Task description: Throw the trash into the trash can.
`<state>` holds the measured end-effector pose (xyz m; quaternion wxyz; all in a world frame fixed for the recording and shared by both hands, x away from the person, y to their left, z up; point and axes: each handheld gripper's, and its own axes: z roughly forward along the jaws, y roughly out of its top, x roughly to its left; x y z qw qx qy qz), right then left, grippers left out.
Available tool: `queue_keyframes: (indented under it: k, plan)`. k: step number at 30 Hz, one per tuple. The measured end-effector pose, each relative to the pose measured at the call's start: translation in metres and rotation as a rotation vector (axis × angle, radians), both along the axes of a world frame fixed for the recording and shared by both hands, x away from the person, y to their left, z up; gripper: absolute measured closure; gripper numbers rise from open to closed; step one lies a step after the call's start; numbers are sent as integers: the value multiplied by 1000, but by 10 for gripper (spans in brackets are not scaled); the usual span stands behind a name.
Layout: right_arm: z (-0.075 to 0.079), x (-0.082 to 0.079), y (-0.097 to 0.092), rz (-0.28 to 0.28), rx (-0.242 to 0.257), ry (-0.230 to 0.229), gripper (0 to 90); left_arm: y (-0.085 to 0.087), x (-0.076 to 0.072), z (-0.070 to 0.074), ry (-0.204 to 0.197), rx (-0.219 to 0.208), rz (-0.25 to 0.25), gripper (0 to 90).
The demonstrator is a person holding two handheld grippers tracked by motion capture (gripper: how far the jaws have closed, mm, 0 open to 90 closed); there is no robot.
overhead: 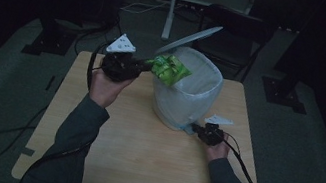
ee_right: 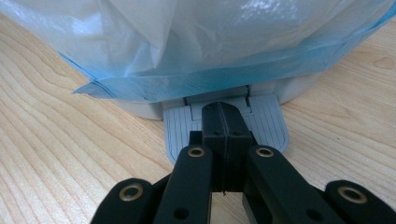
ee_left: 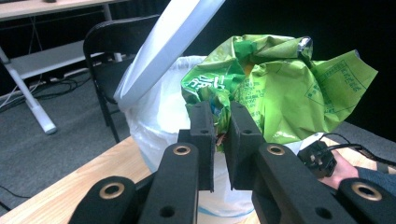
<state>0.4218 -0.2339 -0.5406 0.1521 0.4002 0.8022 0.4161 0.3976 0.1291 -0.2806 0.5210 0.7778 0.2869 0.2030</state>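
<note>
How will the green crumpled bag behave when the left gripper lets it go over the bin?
The green bag looks thin, creased foil, so probably light and floppy. It may flutter rather than drop straight. It hangs by the bin rim, so it could catch there.

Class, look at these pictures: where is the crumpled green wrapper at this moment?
In the high view the green wrapper hangs over the left rim of the white bin, clamped in the left tool under the raised lid.
</note>
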Motion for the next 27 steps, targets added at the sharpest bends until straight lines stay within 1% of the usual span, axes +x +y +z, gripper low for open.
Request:
queue_keyframes:
  k: [10,17,27]
  plan:
    - [0,0,0,-2,1,0,900,-13,5,2,1,2,-16,831]
    - [0,0,0,-3,0,0,900,-19,7,2,3,3,-20,831]
    - [0,0,0,-3,1,0,900,-30,12,6,2,4,-33,831]
